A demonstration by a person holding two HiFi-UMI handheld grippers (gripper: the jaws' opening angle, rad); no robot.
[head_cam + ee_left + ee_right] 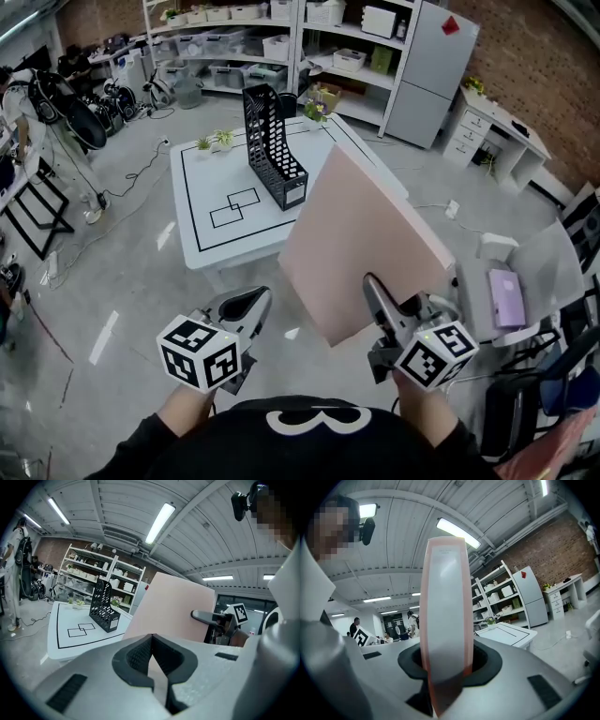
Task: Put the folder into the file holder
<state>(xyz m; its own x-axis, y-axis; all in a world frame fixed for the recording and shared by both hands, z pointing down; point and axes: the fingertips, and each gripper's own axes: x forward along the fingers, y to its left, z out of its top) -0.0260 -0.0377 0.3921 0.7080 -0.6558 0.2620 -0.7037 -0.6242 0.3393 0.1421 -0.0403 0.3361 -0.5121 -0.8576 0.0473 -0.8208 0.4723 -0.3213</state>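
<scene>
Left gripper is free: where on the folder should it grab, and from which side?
Probably take the folder by its bare lower-left edge, coming in from the left. The right gripper pinches the bottom edge, the thin panel hangs tilted in the air, and that edge faces the shut left gripper, which must open first.

White shelves point(281, 37) and a grey cabinet point(433, 66) stand by a brick wall point(534, 66). A white table point(202, 187) sits on the glossy grey floor point(122, 291). Strip lights point(159, 522) cross the ceiling.
</scene>
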